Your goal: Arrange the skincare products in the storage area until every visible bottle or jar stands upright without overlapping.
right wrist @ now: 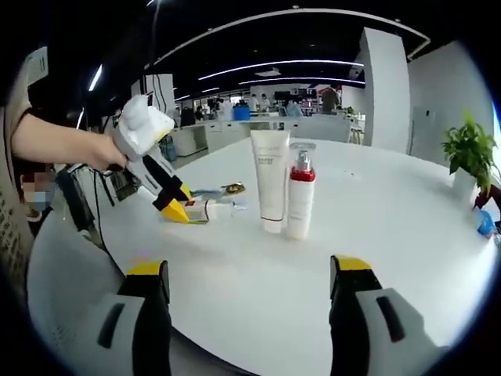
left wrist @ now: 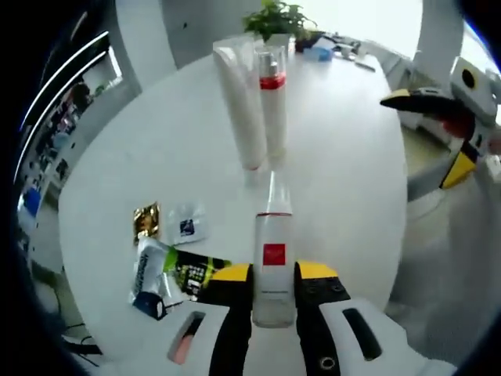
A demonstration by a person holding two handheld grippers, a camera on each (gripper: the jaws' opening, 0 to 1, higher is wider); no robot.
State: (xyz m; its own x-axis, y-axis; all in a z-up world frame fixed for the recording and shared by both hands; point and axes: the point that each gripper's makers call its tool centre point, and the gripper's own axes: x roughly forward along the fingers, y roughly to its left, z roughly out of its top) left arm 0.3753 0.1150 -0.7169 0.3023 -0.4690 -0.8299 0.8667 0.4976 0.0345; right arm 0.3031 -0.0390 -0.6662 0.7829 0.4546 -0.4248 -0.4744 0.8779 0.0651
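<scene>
My left gripper (left wrist: 274, 272) is shut on a clear bottle (left wrist: 273, 266) with a red label, which lies on the white table, its cap pointing away. Beyond it a white tube (left wrist: 241, 106) and a white pump bottle (left wrist: 273, 102) with a red collar stand upright side by side. In the right gripper view the same tube (right wrist: 269, 190) and pump bottle (right wrist: 300, 200) stand mid-table. The left gripper (right wrist: 178, 205) holds the clear bottle (right wrist: 207, 210) to their left. My right gripper (right wrist: 254, 282) is open and holds nothing, low over the near table edge.
Small sachets and a green packet (left wrist: 168, 262) lie left of the held bottle. A potted plant (left wrist: 275, 17) and small items sit at the far table edge. The right gripper (left wrist: 446, 117) hovers off the table's right side. A person's hand (right wrist: 74, 149) holds the left gripper.
</scene>
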